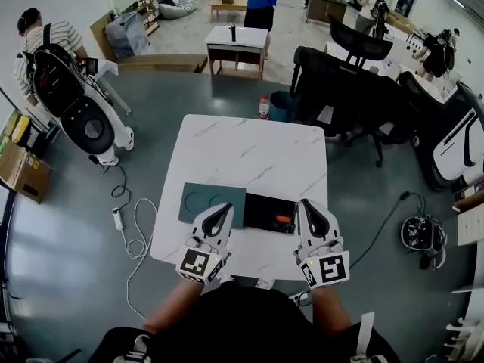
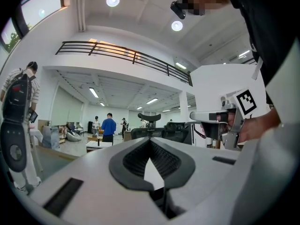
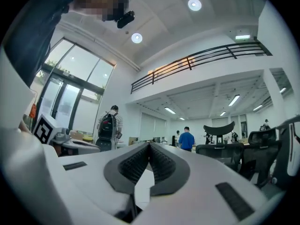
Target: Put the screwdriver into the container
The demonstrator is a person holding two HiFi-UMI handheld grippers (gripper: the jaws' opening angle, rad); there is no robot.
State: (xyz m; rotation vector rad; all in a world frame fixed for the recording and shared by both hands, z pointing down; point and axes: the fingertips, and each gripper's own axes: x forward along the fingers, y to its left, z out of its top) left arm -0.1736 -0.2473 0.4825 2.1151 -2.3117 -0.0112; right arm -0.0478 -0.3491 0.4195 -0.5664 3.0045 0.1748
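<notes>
A screwdriver with an orange handle (image 1: 283, 218) lies on a black tray (image 1: 261, 210) near the front of the white marble table (image 1: 242, 153). Left of the tray sits a dark green holder (image 1: 198, 201) with two round recesses. My left gripper (image 1: 222, 207) hovers over the front edge by the green holder, jaws shut and empty. My right gripper (image 1: 309, 203) is just right of the black tray, also shut with nothing in it. Both gripper views look out level across the room past closed jaws, the left gripper (image 2: 150, 140) and the right gripper (image 3: 150, 145), and neither shows the table.
Black office chairs (image 1: 340, 89) stand beyond the table's far right corner. A bottle (image 1: 264, 107) sits on the floor behind the table. A white cable and power strip (image 1: 128, 221) lie on the floor at the left. A person with a backpack (image 1: 45, 59) stands at the far left.
</notes>
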